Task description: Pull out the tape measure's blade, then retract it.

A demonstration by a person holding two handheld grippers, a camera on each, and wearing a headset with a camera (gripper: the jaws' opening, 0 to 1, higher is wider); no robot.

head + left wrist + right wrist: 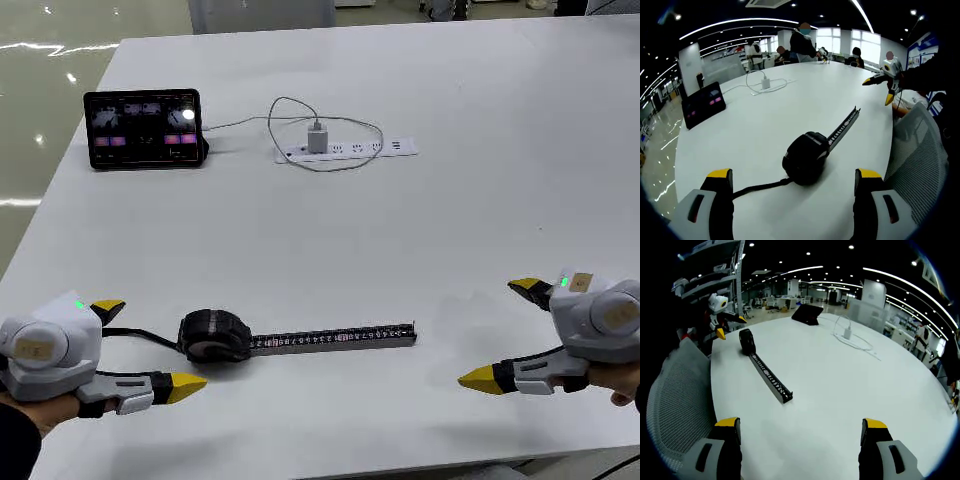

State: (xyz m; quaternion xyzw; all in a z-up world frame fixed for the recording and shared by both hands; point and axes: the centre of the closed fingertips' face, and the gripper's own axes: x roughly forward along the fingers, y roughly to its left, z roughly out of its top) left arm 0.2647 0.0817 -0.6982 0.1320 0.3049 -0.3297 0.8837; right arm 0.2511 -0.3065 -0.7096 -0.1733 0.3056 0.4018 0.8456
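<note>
A black tape measure (213,336) lies on the white table (400,230), its blade (335,338) drawn out to the right and flat on the surface. My left gripper (147,345) stands open just left of the case, its yellow tips either side of the case's strap, touching nothing. In the left gripper view the case (806,157) sits ahead between the jaws. My right gripper (503,333) is open to the right of the blade's end hook, a short gap away. The right gripper view shows the blade (771,379) running away toward the case (746,340).
A tablet (145,128) stands at the far left of the table. A white power strip (345,150) with a charger and looped cable lies behind the middle. People stand beyond the table's far end in the left gripper view. A mesh chair (675,405) is by the near edge.
</note>
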